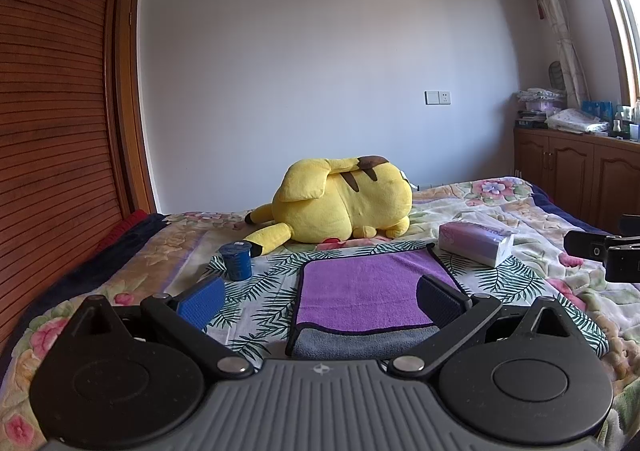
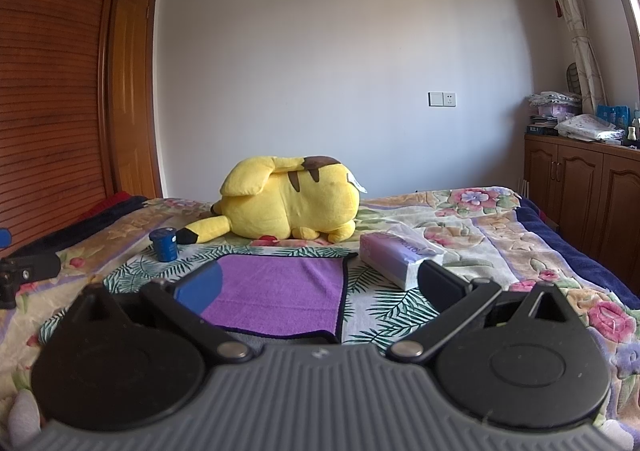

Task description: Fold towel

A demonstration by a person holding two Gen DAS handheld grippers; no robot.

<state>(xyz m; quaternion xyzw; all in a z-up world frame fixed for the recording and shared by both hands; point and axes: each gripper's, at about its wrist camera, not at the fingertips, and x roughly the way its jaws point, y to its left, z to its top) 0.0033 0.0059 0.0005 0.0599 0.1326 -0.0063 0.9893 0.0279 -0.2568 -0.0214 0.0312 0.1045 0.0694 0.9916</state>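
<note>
Tissue pack and blue cup flank purple towel

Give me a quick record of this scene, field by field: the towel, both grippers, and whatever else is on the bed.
towel: purple towel, lying flat on the bed, grey underside showing at the near edge
left gripper: open, holding nothing
right gripper: open, holding nothing
beside towel: blue cup on the left, tissue pack on the right
behind towel: yellow plush toy
</note>
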